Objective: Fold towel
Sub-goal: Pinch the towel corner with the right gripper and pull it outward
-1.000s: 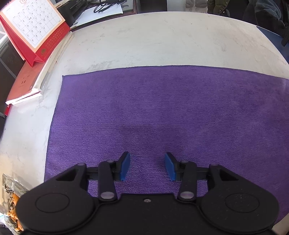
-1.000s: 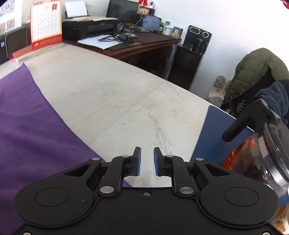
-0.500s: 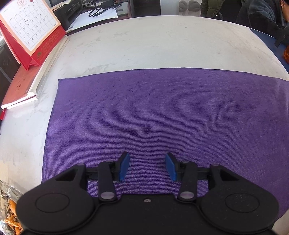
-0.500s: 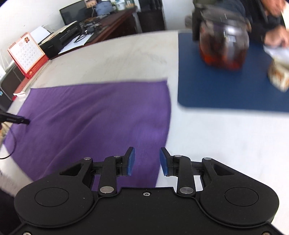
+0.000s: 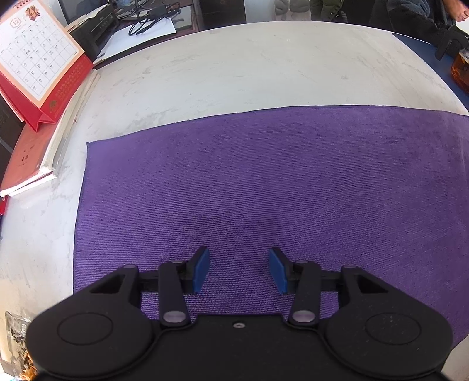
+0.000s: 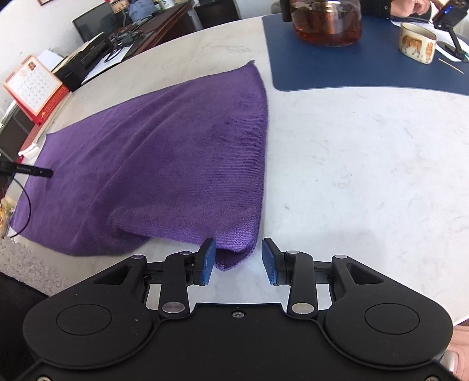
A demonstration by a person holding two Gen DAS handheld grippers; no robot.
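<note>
A purple towel (image 5: pixel 263 175) lies spread on the white marble table (image 5: pixel 263 58). My left gripper (image 5: pixel 239 258) hovers open over the towel's near left part, its blue pads apart with only flat cloth beneath them. In the right wrist view the towel (image 6: pixel 176 146) bulges up along its near edge. Its near right corner (image 6: pixel 234 258) sits between the jaws of my right gripper (image 6: pixel 238 249). Those jaws are opening, and the pads do not press on the cloth.
A red desk calendar (image 5: pixel 38 58) and a stack of books (image 5: pixel 35 158) stand left of the towel. Right of it lies a blue mat (image 6: pixel 366 64) with a glass teapot (image 6: pixel 325 23) and a cup (image 6: pixel 416 42). A person's hand (image 6: pixel 410 7) rests beyond.
My right gripper swung from the bare table by the teapot over to the towel's near right corner, and its jaws widened. The left gripper stayed over the towel.
</note>
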